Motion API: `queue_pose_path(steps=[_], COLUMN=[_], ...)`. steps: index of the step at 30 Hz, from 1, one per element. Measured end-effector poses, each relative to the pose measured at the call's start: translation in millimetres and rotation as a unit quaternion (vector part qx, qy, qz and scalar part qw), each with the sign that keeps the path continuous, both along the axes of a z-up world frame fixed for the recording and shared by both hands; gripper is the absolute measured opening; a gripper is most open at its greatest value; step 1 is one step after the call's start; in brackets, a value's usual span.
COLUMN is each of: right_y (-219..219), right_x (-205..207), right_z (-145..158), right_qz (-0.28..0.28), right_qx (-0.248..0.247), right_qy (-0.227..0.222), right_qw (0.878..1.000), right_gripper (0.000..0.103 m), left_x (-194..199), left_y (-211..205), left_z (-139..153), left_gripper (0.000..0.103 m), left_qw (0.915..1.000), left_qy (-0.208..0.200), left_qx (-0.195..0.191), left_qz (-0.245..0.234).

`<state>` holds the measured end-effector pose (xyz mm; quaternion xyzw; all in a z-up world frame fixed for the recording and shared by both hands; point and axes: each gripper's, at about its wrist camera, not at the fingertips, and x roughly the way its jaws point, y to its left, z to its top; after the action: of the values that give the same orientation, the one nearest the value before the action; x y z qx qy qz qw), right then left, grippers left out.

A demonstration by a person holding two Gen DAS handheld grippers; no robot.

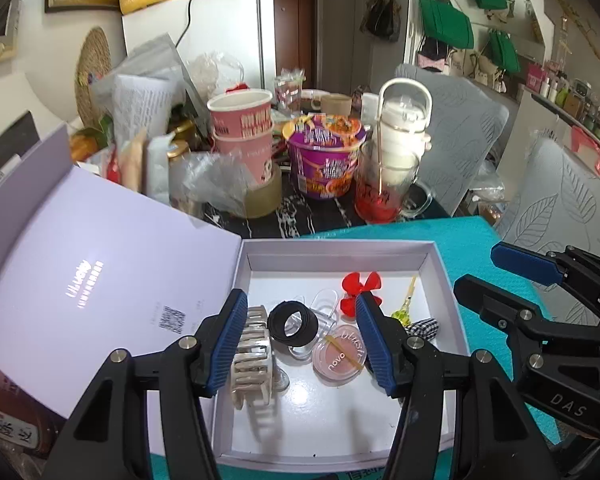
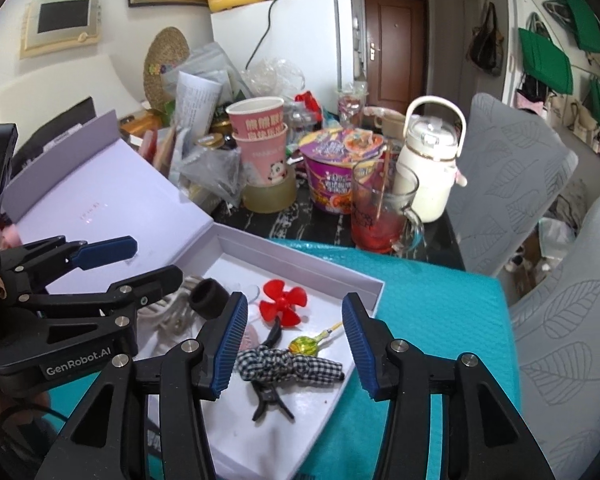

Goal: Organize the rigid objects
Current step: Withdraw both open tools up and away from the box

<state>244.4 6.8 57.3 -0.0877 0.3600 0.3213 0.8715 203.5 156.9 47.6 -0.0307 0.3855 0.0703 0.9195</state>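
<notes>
A white shallow box (image 1: 448, 304) with its lavender lid (image 1: 100, 264) folded open lies on a teal mat. In it are a silver claw clip (image 1: 252, 356), a black ring (image 1: 294, 322), a pink blush compact (image 1: 340, 354), a red propeller (image 1: 358, 286), a green lollipop (image 1: 402, 312) and a checked bow clip (image 2: 288, 364). My left gripper (image 1: 302, 344) is open and empty over the box. My right gripper (image 2: 294, 346) is open and empty over the bow clip; it also shows in the left wrist view (image 1: 480, 268).
Behind the box stand a tape roll (image 1: 264, 194), pink paper cups (image 1: 242, 128), a purple noodle bowl (image 1: 324, 156), a glass mug with red liquid (image 1: 384, 188) and a white bottle (image 1: 404, 128). Grey chairs (image 2: 512, 184) stand at the right.
</notes>
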Motion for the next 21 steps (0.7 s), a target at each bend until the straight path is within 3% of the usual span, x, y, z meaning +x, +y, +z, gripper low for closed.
queue_pose_path(steps=[11, 18, 21], right_y=[-19, -33, -40], right_x=[-43, -78, -91], right_z=[47, 68, 73], right_qz=[-0.002, -0.009, -0.011], right_qx=[0.026, 0.030, 0.034], right_qy=[-0.048, -0.081, -0.091], right_qw=[0.999, 0.996, 0.995], right_gripper=[0.049, 0.050, 0.058], left_x=[-51, -87, -101], left_y=[-13, -24, -28], left_z=[53, 70, 73], left_gripper=[0.056, 0.056, 0.056], left_qw=[0.9982, 0.9962, 0.9955], left_qy=[-0.056, -0.082, -0.089], left_qx=[0.020, 0.029, 0.030], left_qz=[0.002, 0.007, 0.008])
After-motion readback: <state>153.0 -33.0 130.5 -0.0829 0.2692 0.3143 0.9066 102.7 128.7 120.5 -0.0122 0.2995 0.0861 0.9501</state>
